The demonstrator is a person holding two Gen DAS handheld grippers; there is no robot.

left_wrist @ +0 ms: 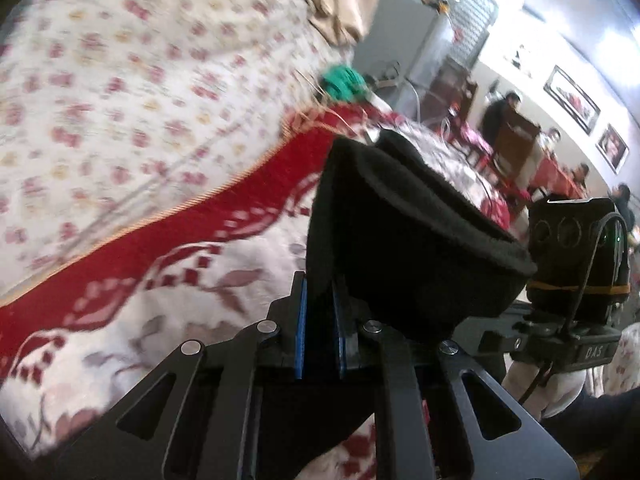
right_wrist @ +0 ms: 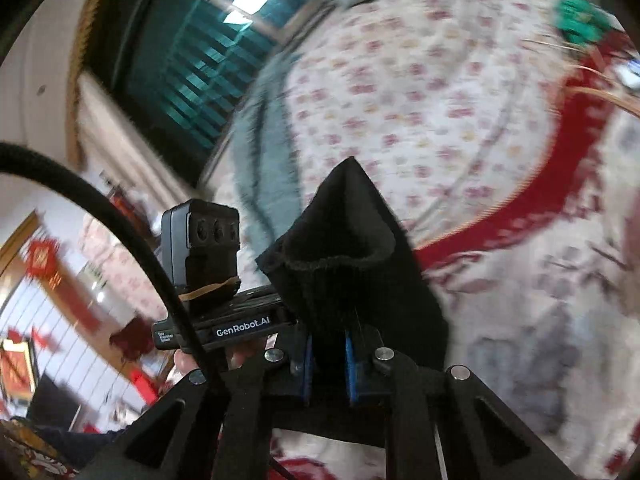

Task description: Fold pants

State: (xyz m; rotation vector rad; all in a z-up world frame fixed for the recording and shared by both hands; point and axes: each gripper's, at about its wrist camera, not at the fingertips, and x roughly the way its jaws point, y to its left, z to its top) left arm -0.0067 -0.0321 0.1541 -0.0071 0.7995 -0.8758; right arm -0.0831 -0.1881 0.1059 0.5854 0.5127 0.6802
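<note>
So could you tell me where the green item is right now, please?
The green item lies on the floral bedspread beside the red blanket border: upper middle in the left wrist view, top right in the right wrist view.

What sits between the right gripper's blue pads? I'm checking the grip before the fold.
Black pants fabric fills the gap between the right gripper pads, bunching up above them, as the right wrist view shows.
</note>
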